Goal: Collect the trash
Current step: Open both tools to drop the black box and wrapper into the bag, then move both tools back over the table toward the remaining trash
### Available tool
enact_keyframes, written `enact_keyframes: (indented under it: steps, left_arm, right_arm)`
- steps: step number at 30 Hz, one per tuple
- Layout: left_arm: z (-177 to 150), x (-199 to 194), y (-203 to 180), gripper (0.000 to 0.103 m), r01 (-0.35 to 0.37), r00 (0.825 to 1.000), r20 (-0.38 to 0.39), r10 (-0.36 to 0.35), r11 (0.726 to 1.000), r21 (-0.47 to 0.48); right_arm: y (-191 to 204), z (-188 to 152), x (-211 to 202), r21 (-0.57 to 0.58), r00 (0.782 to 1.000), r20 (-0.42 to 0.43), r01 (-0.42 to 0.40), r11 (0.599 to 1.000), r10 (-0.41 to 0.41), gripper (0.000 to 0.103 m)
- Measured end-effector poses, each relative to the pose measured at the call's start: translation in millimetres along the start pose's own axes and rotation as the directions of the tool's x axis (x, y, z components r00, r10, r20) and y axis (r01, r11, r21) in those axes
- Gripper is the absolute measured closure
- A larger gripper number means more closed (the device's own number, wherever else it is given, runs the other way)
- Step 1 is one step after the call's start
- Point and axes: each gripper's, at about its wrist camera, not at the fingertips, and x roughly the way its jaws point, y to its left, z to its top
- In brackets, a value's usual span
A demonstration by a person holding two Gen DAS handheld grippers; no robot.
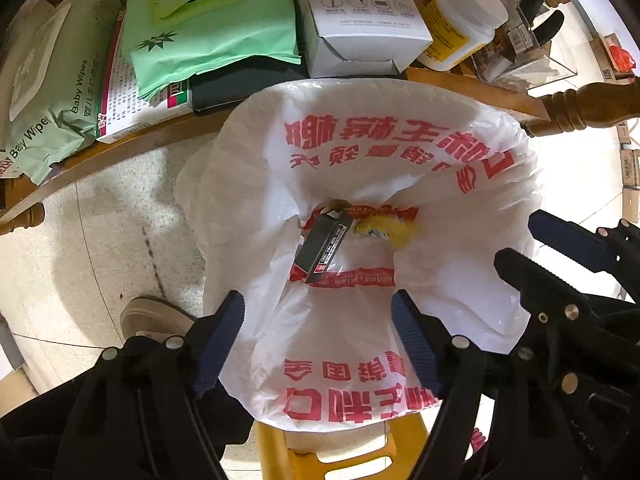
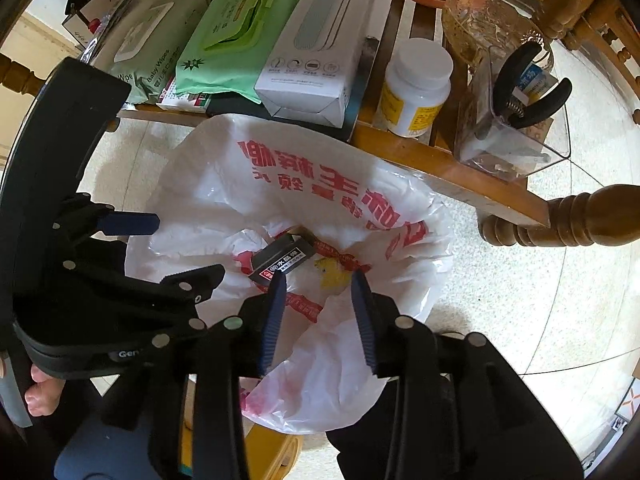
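Note:
A white plastic bag with red print lines a yellow bin on the floor. Inside lie a small dark box and a yellow wrapper. My left gripper is open and empty, hovering over the bag's mouth; it also shows in the right wrist view. My right gripper is open and empty above the bag, and it also shows in the left wrist view.
A low wooden table behind the bin holds baby wipes, a green wipes pack, a white carton, a white bottle with yellow label and a clear container with pliers. A shoe stands left of the bin.

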Motion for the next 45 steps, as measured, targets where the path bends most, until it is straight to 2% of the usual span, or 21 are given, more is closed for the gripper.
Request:
enact_keyframes:
  steps: [14, 16, 18, 19, 21, 23, 25, 27, 30, 32, 35, 37, 39, 42, 43, 45]
  left_arm:
    - [-4.8, -7.7, -1.2, 0.029, -0.022, 1.000, 0.020, 0.022, 1.000, -0.004]
    - [-7.8, -13.5, -2.3, 0.029, -0.038, 0.999, 0.032, 0.038, 0.999, 0.003]
    - [-13.1, -20.3, -1.5, 0.029, -0.035, 0.999, 0.035, 0.035, 0.999, 0.009]
    - [-18.7, -26.4, -0.6, 0.029, -0.020, 0.999, 0.036, 0.020, 1.000, 0.010]
    - [-30.3, -38.2, 1.2, 0.028, 0.006, 0.999, 0.042, -0.006, 1.000, 0.005]
    - [-45.8, -54.5, -0.4, 0.024, 0.004, 0.999, 0.051, -0.005, 1.000, 0.025]
    - [-64.3, -76.0, -5.6, 0.022, -0.027, 0.996, 0.082, 0.021, 0.997, 0.073]
    - [-88.2, -100.1, -10.5, 0.020, -0.017, 0.995, 0.097, 0.004, 0.991, 0.130]
    - [-116.0, -144.2, -17.4, 0.019, -0.021, 0.992, 0.124, -0.006, 0.975, 0.221]
    - [-127.0, -178.1, -19.4, 0.016, -0.031, 0.987, 0.157, -0.014, 0.961, 0.275]
    - [-138.7, -240.9, -23.1, 0.012, -0.092, 0.972, 0.234, 0.008, 0.932, 0.351]
    - [-139.2, -284.5, -25.3, 0.010, -0.154, 0.954, 0.296, 0.035, 0.908, 0.389]
    - [-136.6, -324.2, -26.6, 0.009, -0.238, 0.928, 0.364, 0.083, 0.882, 0.406]
    - [-127.1, -380.7, -25.8, 0.008, -0.352, 0.879, 0.452, 0.151, 0.846, 0.401]
    - [-122.2, -398.6, -26.1, 0.008, -0.368, 0.871, 0.467, 0.155, 0.836, 0.408]
    - [-112.0, -425.0, -25.7, 0.008, -0.362, 0.872, 0.471, 0.136, 0.826, 0.431]
  right_arm:
    - [1.3, -1.7, -5.0, 0.024, 1.000, 0.002, -0.005, 1.000, 0.005, 0.068]
    - [1.1, -3.0, -10.0, 0.028, 1.000, 0.010, -0.003, 1.000, 0.003, 0.063]
    - [1.0, -6.4, -18.5, 0.036, 1.000, 0.021, -0.004, 0.999, 0.003, 0.051]
    - [1.7, -10.2, -27.1, 0.039, 0.999, 0.031, -0.019, 0.999, 0.018, 0.048]
    - [5.1, -16.1, -42.6, 0.034, 0.998, 0.049, -0.042, 0.999, 0.041, 0.031]
    - [11.9, -25.4, -66.0, 0.012, 0.995, 0.085, -0.053, 0.999, 0.052, 0.029]
    - [20.7, -37.9, -90.8, -0.030, 0.992, 0.117, -0.045, 0.999, 0.048, 0.029]
    - [28.4, -50.7, -113.8, -0.061, 0.988, 0.140, -0.050, 0.997, 0.058, 0.027]
    - [32.3, -71.1, -165.8, -0.117, 0.978, 0.183, -0.081, 0.990, 0.102, 0.025]
    - [31.8, -74.5, -195.7, -0.143, 0.972, 0.213, -0.072, 0.987, 0.102, 0.020]
    - [25.7, -75.4, -261.2, -0.181, 0.950, 0.309, 0.014, 0.983, 0.043, 0.017]
    - [18.8, -74.5, -300.3, -0.184, 0.930, 0.367, 0.043, 0.982, 0.028, 0.013]
    - [11.1, -71.5, -335.9, -0.181, 0.909, 0.416, 0.058, 0.982, 0.023, 0.011]
    - [-3.6, -63.3, -388.6, -0.155, 0.876, 0.481, 0.060, 0.986, 0.022, 0.006]
    - [-8.6, -58.2, -406.6, -0.144, 0.867, 0.498, 0.048, 0.988, 0.030, 0.006]
    - [-14.0, -48.6, -431.3, -0.143, 0.856, 0.514, 0.025, 0.989, 0.053, 0.006]
